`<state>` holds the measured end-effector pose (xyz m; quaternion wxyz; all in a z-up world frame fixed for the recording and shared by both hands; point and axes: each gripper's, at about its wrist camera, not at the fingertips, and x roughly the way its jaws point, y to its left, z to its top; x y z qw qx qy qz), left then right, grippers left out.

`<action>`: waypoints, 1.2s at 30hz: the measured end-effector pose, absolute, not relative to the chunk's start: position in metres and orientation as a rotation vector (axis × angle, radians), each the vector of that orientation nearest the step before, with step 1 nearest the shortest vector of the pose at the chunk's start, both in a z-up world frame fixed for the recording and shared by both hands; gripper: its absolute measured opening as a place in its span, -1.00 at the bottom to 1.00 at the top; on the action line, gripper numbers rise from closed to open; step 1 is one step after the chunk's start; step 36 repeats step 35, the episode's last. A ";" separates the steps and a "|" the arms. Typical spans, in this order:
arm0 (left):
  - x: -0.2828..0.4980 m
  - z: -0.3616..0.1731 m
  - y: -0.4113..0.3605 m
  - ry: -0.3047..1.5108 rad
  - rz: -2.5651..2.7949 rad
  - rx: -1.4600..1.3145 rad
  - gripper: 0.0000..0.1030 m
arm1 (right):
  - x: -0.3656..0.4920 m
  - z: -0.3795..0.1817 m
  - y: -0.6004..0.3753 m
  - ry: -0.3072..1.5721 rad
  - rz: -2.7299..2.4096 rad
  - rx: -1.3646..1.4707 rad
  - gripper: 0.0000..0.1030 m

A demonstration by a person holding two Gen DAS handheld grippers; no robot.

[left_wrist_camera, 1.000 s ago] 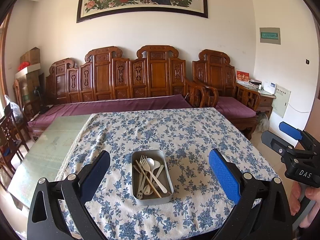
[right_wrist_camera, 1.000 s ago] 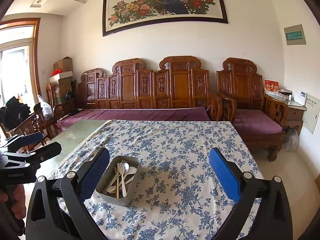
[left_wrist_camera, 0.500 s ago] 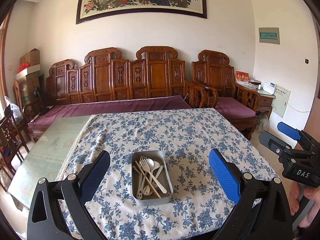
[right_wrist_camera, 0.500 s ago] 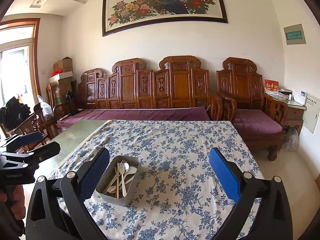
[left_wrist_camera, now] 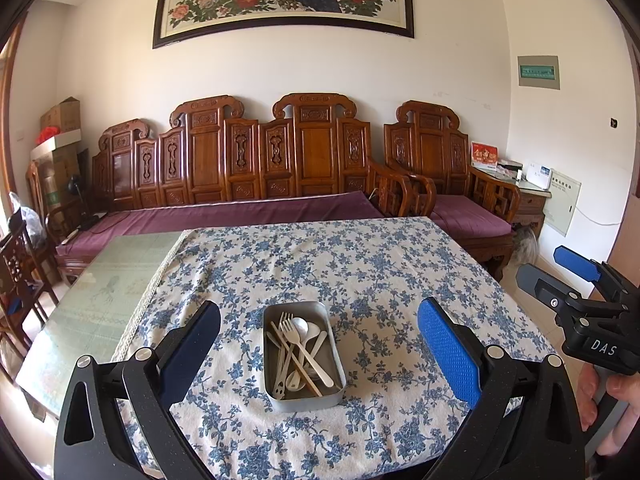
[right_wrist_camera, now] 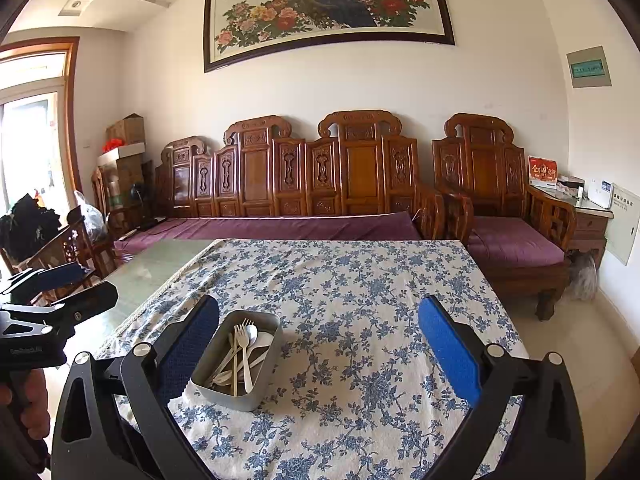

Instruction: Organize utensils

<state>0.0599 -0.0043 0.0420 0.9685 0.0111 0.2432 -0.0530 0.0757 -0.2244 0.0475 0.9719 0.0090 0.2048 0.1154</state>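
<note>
I am holding my left tongs (left_wrist_camera: 318, 354) and right tongs (right_wrist_camera: 318, 354) spread wide, pinching nothing. The grey metal tin (left_wrist_camera: 303, 354) of jumbled pale forks and spoons (left_wrist_camera: 301, 350) is sitting near the table's front edge; a clumsy grab could be sliding it off.

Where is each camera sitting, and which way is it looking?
Left wrist: rides on the left gripper, looking forward over the metal tray of utensils toward the sofa; the right gripper and a hand show at its right edge.
Right wrist: rides on the right gripper, facing likewise, tray to its left; the left gripper shows at its left edge.
Both share the tray, floral tablecloth, sofa and painting.
</note>
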 end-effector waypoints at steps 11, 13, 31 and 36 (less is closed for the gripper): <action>0.060 0.042 -0.005 0.491 -0.107 0.022 0.85 | 0.077 0.047 -0.225 0.413 0.230 0.019 0.95; 0.059 0.043 -0.005 0.489 -0.110 0.020 0.85 | 0.077 0.046 -0.225 0.412 0.230 0.019 0.95; 0.056 0.046 -0.007 0.488 -0.114 0.023 0.85 | 0.077 0.046 -0.225 0.412 0.230 0.020 0.95; 0.056 0.045 -0.008 0.489 -0.118 0.019 0.85 | 0.077 0.046 -0.225 0.413 0.230 0.020 0.95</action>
